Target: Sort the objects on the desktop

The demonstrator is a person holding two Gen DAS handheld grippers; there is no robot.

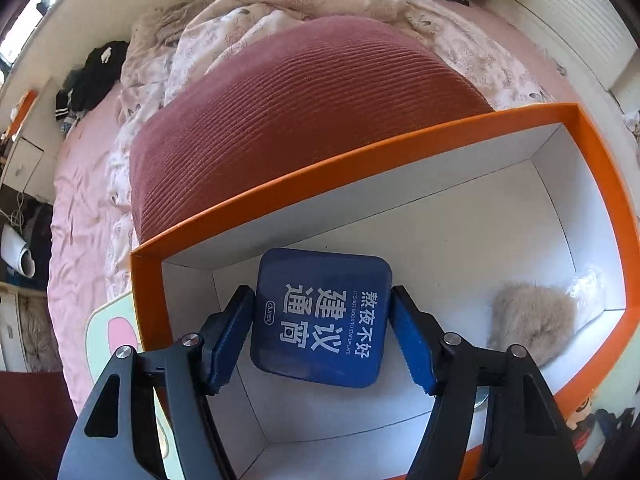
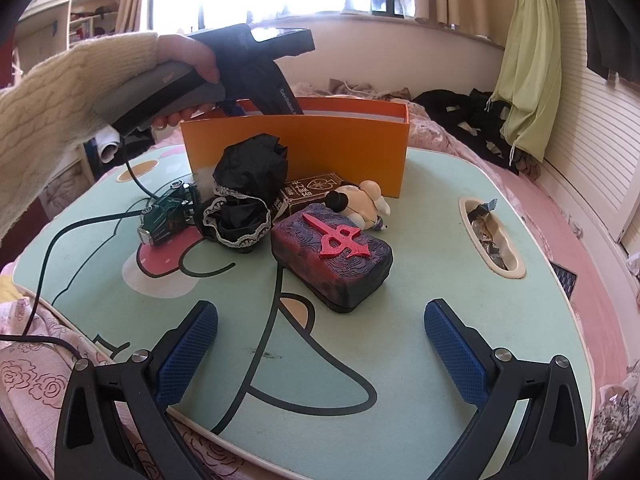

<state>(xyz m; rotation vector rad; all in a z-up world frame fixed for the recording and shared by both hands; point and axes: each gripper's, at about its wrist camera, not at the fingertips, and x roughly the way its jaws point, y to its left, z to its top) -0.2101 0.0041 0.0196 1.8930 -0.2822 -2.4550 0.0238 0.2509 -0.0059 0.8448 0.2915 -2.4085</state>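
Observation:
My left gripper (image 1: 322, 334) reaches down into the orange box (image 1: 360, 160), with a blue square tin (image 1: 320, 318) between its pads; the pads stand slightly apart from the tin's sides, so the jaws look open. A beige fluffy item (image 1: 534, 322) lies in the box to the right. In the right wrist view the left gripper (image 2: 256, 68) dips into the orange box (image 2: 296, 144). My right gripper (image 2: 320, 354) is open and empty over the green lap table (image 2: 420, 360), near a red-and-dark patterned case (image 2: 332, 258).
On the table in front of the box lie a green toy car (image 2: 166, 216), black lace fabric (image 2: 244, 192), a brown card box (image 2: 306, 194) and a cream figurine (image 2: 362, 200). A cup slot (image 2: 490, 236) holds wrappers. A cable (image 2: 60, 248) crosses the left side. Bedding surrounds the table.

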